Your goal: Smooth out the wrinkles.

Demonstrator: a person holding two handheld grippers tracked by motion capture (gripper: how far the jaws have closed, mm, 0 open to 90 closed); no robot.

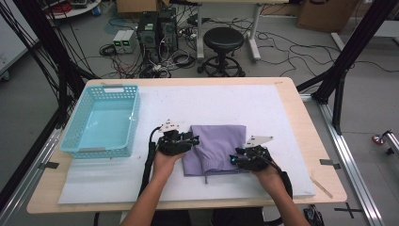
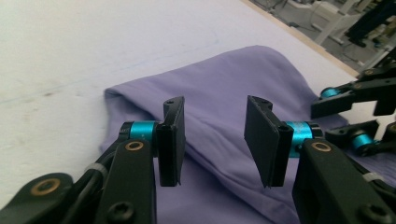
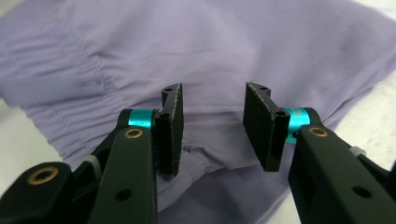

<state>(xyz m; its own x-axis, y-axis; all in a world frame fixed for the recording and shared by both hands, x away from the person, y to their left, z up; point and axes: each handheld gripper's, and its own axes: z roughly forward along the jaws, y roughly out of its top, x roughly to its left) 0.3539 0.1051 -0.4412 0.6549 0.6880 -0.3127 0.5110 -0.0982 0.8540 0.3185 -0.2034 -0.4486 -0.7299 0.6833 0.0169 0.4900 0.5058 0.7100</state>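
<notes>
Folded lilac garment [image 1: 217,147], elastic waistband ribbed; both grippers' fingers half-open, gripping nothing.

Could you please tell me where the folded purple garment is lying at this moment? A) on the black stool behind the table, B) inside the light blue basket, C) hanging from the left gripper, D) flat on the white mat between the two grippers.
D: the high view shows the folded purple garment flat on the white mat, between the left gripper and right gripper; the light blue basket holds nothing.
</notes>
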